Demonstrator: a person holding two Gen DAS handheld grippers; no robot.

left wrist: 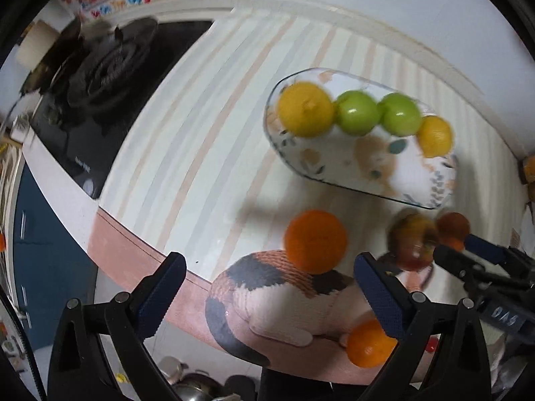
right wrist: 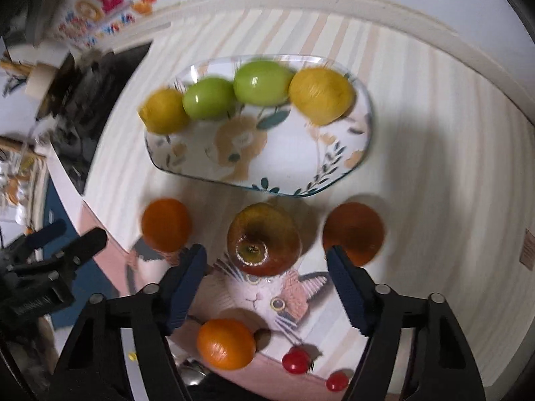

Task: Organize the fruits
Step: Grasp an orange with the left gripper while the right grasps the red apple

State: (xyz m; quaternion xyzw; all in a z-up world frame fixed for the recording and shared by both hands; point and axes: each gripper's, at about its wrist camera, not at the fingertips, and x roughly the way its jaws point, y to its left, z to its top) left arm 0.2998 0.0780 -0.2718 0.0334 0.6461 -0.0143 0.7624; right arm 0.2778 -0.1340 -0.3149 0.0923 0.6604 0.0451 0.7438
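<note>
A floral oval plate (right wrist: 301, 153) (left wrist: 361, 170) holds two yellow lemons (right wrist: 321, 95) and two green apples (right wrist: 262, 82) in a row. In front of it lie a red apple (right wrist: 264, 240) (left wrist: 413, 240), three oranges (right wrist: 165, 224) (right wrist: 354, 232) (right wrist: 225, 344) and two cherry tomatoes (right wrist: 296, 361). My right gripper (right wrist: 267, 264) is open, its jaws either side of the red apple from above. My left gripper (left wrist: 269, 267) is open and empty, above a cat-shaped mat (left wrist: 281, 287) beside an orange (left wrist: 316, 240).
A black gas stove (left wrist: 100, 77) stands at the left of the striped counter (left wrist: 200, 127). The counter's pink front edge (left wrist: 133, 250) runs under the left gripper. A wall with colourful stickers (right wrist: 97, 10) is behind.
</note>
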